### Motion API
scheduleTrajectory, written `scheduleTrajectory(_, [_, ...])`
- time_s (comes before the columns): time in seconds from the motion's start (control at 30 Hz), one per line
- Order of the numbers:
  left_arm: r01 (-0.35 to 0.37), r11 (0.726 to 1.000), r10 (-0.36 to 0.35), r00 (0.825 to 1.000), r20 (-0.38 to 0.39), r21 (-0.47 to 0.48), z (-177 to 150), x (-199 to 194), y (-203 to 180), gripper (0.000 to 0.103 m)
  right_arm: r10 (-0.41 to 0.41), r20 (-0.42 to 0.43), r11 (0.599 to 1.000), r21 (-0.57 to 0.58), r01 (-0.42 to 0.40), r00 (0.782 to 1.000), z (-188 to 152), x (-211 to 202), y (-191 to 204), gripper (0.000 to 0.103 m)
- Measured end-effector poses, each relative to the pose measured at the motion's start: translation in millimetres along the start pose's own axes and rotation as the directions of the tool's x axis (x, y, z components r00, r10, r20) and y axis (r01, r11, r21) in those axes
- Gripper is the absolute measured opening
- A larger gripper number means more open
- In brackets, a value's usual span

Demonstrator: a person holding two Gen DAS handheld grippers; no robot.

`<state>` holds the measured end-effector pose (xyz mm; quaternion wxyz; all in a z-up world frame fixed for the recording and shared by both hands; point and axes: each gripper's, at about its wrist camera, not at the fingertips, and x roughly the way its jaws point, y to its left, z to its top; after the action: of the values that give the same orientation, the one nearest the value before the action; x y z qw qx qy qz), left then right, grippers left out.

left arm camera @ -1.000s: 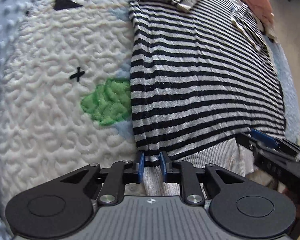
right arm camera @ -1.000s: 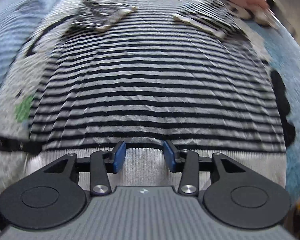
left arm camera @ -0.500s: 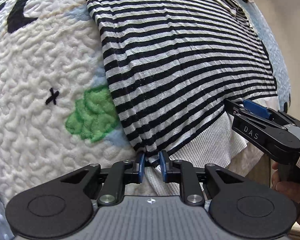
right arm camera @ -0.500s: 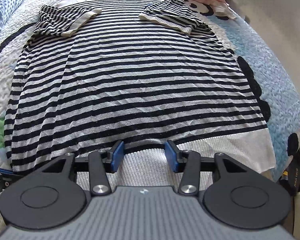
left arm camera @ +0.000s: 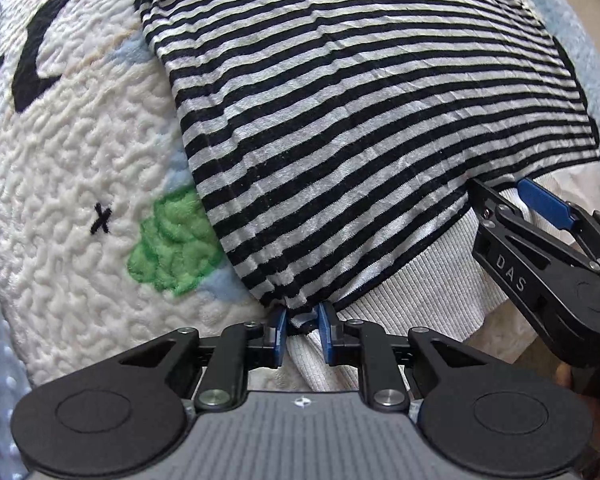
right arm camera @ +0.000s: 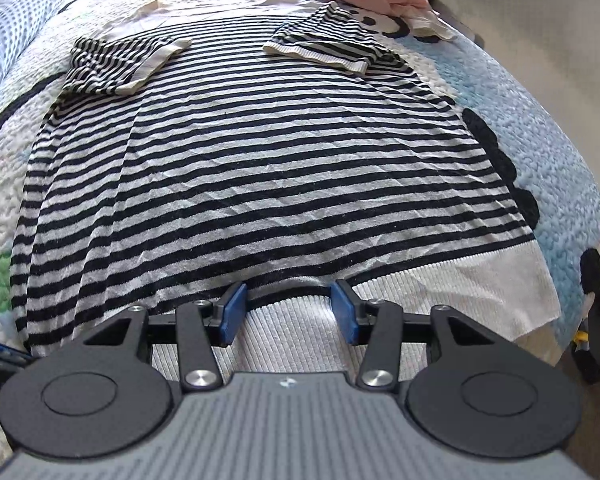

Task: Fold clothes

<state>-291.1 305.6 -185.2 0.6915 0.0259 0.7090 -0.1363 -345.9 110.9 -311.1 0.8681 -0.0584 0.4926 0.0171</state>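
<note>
A black-and-white striped sweater [right arm camera: 260, 168] lies spread flat on a quilted blanket [left arm camera: 80, 168], both sleeves folded in over its chest. At its near left corner, the left gripper [left arm camera: 302, 326] pinches a bunched bit of the hem between its blue pads. Further right, the right gripper [right arm camera: 287, 307] sits over the white ribbed hem band, jaws spread, the fabric lying between them unpinched.
</note>
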Motion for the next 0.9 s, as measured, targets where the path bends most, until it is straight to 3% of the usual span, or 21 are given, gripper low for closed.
scheduleTrajectory(0.07, [0.0, 1.0, 0.0, 1.0, -0.028, 0.006, 8, -7, 2, 0.021, -0.006, 0.002, 1.0, 0.01, 0.006, 1.0, 1, -3, 0, 0.05])
scheduleTrajectory(0.17, [-0.028, 0.996, 0.028, 1.0, 0.005, 0.087, 28, -34, 8, 0.021, -0.037, 0.04, 0.998, 0.055, 0.035, 0.999, 4, -18, 5, 0.05])
scheduleTrajectory(0.23, [-0.088, 0.968, 0.073, 0.995, 0.073, 0.233, 45, -53, 9, 0.024, -0.054, 0.103, 0.989, 0.142, 0.039, 0.993, 4, -41, 13, 0.052])
scheduleTrajectory(0.3, [-0.138, 0.927, 0.104, 0.988, 0.115, 0.349, 65, -64, 15, 0.03, -0.062, 0.115, 0.964, 0.262, 0.03, 0.991, 0, -56, 26, 0.061])
scheduleTrajectory(0.37, [-0.166, 0.891, 0.109, 0.982, 0.156, 0.422, 86, -69, 22, 0.03, -0.072, 0.122, 0.926, 0.376, 0.021, 0.99, -3, -69, 40, 0.06])
scheduleTrajectory(0.53, [-0.219, 0.789, 0.099, 0.967, 0.233, 0.574, 134, -56, 17, 0.03, -0.103, 0.033, 0.85, 0.522, 0.071, 0.994, -8, -64, 82, 0.046])
scheduleTrajectory(0.67, [-0.238, 0.741, 0.085, 0.961, 0.264, 0.628, 160, -47, 24, 0.03, -0.121, -0.04, 0.762, 0.637, 0.119, 0.992, 0, -48, 89, 0.044])
scheduleTrajectory(0.83, [-0.235, 0.724, 0.071, 0.96, 0.27, 0.648, 182, -31, 31, 0.031, -0.162, -0.103, 0.716, 0.672, 0.189, 0.981, 15, -29, 95, 0.044])
scheduleTrajectory(0.9, [-0.237, 0.718, 0.074, 0.961, 0.266, 0.655, 186, -25, 32, 0.031, -0.136, -0.144, 0.704, 0.682, 0.198, 0.98, 15, -17, 96, 0.044])
